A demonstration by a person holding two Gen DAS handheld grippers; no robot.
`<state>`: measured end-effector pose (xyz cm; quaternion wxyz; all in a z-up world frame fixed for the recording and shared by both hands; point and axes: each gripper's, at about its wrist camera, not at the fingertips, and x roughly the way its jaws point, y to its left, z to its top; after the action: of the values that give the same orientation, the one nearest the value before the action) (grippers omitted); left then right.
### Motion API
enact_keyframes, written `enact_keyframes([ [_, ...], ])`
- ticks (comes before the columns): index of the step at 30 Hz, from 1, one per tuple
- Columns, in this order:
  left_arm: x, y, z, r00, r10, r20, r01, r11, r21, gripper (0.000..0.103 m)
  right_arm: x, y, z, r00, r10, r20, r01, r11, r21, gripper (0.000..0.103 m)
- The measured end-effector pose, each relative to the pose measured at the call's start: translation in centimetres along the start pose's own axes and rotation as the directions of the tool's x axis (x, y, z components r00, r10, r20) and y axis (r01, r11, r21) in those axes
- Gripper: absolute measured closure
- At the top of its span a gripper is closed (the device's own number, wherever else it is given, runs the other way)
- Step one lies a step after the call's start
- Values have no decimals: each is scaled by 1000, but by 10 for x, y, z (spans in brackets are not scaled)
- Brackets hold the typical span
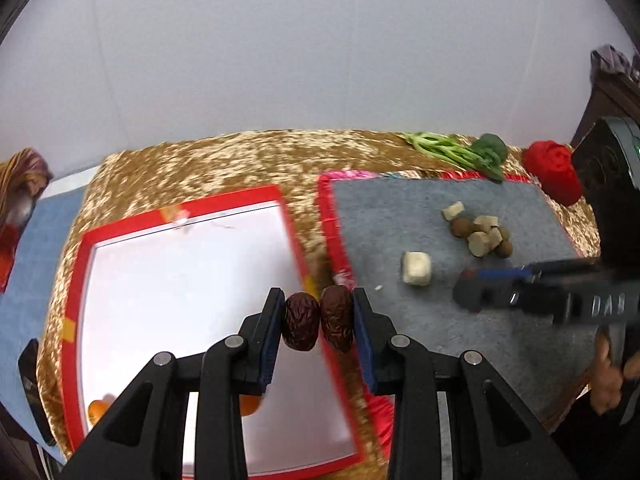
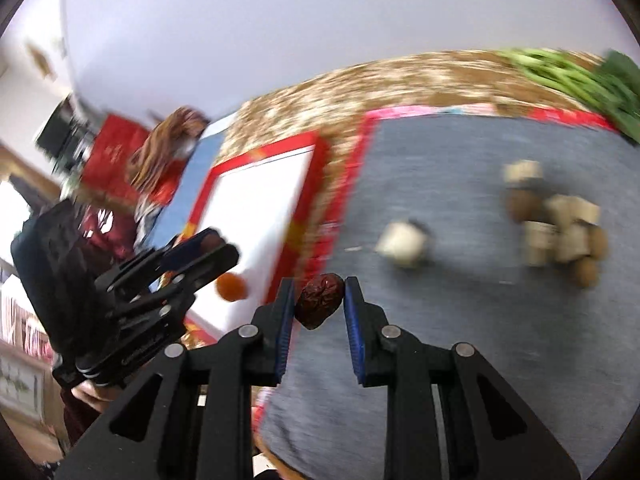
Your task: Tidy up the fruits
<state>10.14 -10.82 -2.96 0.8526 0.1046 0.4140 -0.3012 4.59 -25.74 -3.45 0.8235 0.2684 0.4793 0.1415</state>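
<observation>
- The left gripper (image 1: 318,320) clamps two wrinkled red dates (image 1: 318,322) side by side between its pads, above the right edge of the white tray (image 1: 180,280)
- The right gripper (image 2: 319,300) pinches one date (image 2: 320,300) over the grey mat (image 2: 460,320); pale cubes and brown balls (image 2: 560,228) sit farther back on it

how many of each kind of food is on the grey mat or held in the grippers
Red dates held by the left gripper: 2
Red date held by the right gripper: 1
Pale cut chunks on the grey mat: 5
Brown round fruits on the mat: 3 visible
Total: 11
</observation>
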Motion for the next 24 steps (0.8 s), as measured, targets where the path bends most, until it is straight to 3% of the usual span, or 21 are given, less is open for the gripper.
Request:
enact_keyframes([
  [7, -9, 16, -9, 1000, -13, 6, 13, 1000, -15, 70, 18, 28, -7, 1000, -18, -3, 18, 997, -77, 77],
  [13, -1, -11, -9, 991, -130, -23, 131, 991, 36, 70, -3, -5, 1, 997, -70, 43, 69, 997, 22, 77],
  [19, 35, -65, -14, 970, -214, -116, 225, 970, 95, 70, -35, -46, 7, 989, -114, 98, 100, 986, 135, 77],
  [24, 55, -84, -18, 973, -161, -162, 185, 972, 143, 69, -47, -62, 7, 987, -120, 105, 100, 980, 172, 77],
])
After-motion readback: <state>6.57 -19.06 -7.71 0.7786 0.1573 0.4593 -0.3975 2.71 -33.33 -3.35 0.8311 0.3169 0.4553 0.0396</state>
